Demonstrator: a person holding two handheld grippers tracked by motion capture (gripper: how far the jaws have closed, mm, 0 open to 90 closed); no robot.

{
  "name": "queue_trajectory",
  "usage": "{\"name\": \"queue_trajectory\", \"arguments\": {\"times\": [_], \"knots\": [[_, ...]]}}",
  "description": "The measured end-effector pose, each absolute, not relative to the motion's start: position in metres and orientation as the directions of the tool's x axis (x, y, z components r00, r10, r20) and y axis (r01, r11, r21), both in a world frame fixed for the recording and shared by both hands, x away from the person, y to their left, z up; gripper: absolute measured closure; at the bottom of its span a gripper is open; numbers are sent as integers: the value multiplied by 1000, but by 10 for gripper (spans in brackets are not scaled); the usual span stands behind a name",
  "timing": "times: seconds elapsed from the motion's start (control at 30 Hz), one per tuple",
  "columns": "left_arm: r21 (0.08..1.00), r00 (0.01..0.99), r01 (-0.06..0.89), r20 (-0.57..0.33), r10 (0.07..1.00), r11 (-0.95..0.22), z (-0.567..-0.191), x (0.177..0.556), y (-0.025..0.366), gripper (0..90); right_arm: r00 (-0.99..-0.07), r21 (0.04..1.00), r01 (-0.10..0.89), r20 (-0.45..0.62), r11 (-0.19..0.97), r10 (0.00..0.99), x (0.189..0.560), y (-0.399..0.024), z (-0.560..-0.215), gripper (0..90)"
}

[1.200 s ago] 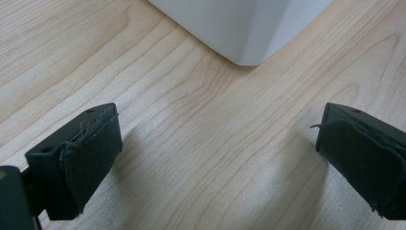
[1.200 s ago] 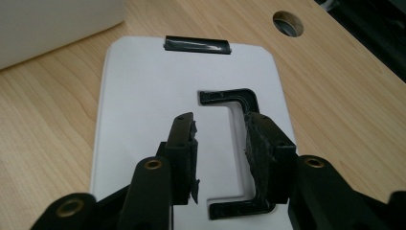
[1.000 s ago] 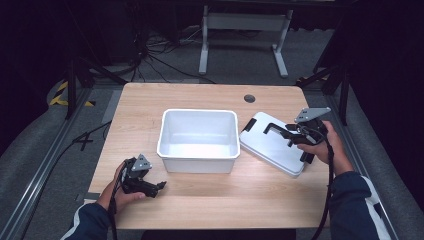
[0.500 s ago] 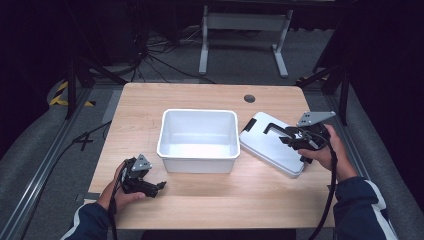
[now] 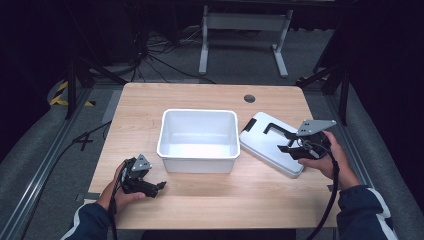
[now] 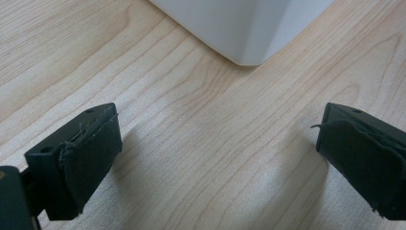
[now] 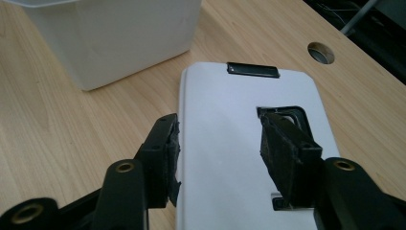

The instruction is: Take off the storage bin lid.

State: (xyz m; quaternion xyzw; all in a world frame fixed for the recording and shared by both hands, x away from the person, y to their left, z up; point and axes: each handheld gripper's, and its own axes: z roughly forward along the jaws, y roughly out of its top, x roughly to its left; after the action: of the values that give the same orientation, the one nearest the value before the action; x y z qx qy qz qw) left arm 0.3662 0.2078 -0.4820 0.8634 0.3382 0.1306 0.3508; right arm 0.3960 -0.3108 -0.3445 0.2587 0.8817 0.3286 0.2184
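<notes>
Wooden table (image 5: 210,95), seen from above. Left gripper (image 5: 159,187) sits low at the near-left part of the table, held in the person's left hand (image 5: 120,187), cable trailing back toward the sleeve. Jaws spread wide apart with bare wood between them, nothing held; in the left gripper view one pad (image 6: 93,153) is at the left edge and the other at the far right, both just over the tabletop. A rounded corner of the white bin shows at the top of that view, a little way ahead of the jaws, not touching.

Middle of the table: white plastic bin (image 5: 199,140), rectangular, open top, upright, inside looks empty.

Just right of the bin: white lid (image 5: 267,145), lying flat, angled relative to the bin, black latch tab at its far end and a black handle recess on top. Lid close beside the bin; contact cannot be told.

Right gripper (image 5: 281,148) is over the lid, held in the right hand (image 5: 325,155), grey three-cornered plate on top. Jaws partly apart, clamped on nothing. In the right gripper view the left pad sits at the lid's left edge, the right pad (image 7: 282,148) over the handle recess (image 7: 287,115); whether the pads touch the lid cannot be told. Round cable hole (image 5: 249,98) in the table farther back right.
</notes>
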Motion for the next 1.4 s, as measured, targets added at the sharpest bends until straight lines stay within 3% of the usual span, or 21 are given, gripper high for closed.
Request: {"name": "queue_trajectory", "arguments": {"times": [1.0, 1.4], "knots": [[694, 735, 494, -12, 678, -524, -482, 366, 208, 22, -845, 677, 232, -216, 699, 490, 348, -293, -390, 456], [693, 738, 493, -13, 675, -526, -482, 366, 208, 19, -825, 698, 266, -192, 665, 532, 337, -286, -428, 301]]}}
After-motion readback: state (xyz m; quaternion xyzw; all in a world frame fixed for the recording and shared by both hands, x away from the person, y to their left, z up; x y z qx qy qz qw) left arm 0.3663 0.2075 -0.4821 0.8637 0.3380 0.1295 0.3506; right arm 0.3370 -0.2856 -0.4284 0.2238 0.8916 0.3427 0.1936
